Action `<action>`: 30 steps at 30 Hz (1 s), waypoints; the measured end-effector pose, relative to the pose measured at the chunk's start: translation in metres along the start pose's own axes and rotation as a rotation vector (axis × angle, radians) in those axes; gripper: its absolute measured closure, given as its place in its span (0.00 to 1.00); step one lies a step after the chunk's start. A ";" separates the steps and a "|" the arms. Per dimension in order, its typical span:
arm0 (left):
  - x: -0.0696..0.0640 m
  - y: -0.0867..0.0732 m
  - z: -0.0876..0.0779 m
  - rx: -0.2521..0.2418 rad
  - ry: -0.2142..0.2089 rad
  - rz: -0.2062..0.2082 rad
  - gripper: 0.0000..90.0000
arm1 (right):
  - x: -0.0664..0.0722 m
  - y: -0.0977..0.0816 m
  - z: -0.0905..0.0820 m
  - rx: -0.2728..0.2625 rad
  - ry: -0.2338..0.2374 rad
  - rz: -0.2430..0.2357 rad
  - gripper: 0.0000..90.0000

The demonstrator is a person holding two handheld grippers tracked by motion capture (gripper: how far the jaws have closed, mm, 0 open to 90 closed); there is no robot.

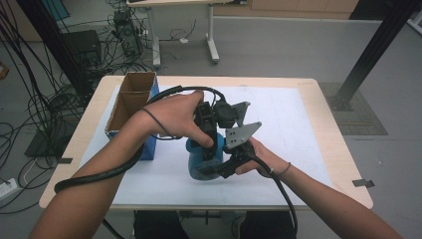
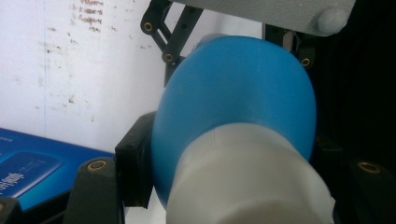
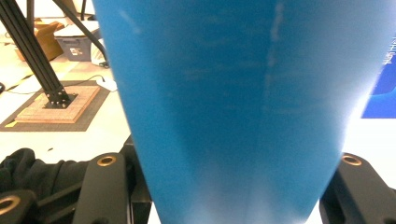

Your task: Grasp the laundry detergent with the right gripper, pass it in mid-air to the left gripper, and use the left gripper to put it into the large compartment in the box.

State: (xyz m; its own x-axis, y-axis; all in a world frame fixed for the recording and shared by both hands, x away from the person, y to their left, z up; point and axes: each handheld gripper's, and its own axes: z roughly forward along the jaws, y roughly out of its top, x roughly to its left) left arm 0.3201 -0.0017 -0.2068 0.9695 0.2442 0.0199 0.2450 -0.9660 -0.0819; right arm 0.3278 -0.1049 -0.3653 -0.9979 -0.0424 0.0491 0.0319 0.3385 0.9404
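Left gripper (image 2: 224, 186): fingers (image 2: 135, 172) are pressing on the white cap (image 2: 247, 182) of a blue bottle (image 2: 233, 98), one finger at each side, closed narrow around it. The camera is looking down the bottle's length, so this gripper is coming in from the top.

Right gripper (image 3: 233, 186): fingers (image 3: 105, 186) are clamping the blue bottle (image 3: 233, 107) across its body, the blue wall sitting tight between them.

High view: the left gripper (image 1: 206, 134) is standing over the bottle (image 1: 199, 162) from above, while the right gripper (image 1: 226, 167) is reaching in from the side, low on the body. The bottle is standing upright near the middle of the bench (image 1: 308, 119), on its white sheet, just beside a cardboard box (image 1: 130, 102) with blue sides.

Judgement: the split grip reads as a cap job. The right gripper is bracing the body so it cannot spin; the left is placed to twist the cap. Whether the cap is being loosened or tightened, I cannot tell.
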 end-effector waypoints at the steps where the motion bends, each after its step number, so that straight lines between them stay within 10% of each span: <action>1: 0.000 0.000 0.000 0.002 0.002 0.002 0.39 | -0.001 0.000 0.000 0.001 -0.002 -0.008 0.46; 14: -0.001 0.000 -0.003 -0.003 0.005 -0.007 0.40 | -0.001 -0.002 0.000 -0.030 0.003 0.008 0.45; 19: 0.000 0.000 -0.003 -0.003 0.014 -0.014 0.40 | -0.002 -0.004 -0.001 -0.039 -0.014 0.049 0.21; 30: 0.003 0.002 -0.007 -0.011 0.012 -0.018 0.40 | -0.002 -0.004 -0.003 -0.051 -0.058 0.051 0.01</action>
State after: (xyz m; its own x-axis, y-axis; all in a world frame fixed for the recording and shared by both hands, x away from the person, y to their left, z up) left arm 0.3231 -0.0031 -0.1997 0.9648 0.2609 0.0331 0.2626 -0.9624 -0.0701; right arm 0.3296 -0.1095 -0.3682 -0.9964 0.0289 0.0793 0.0843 0.2906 0.9531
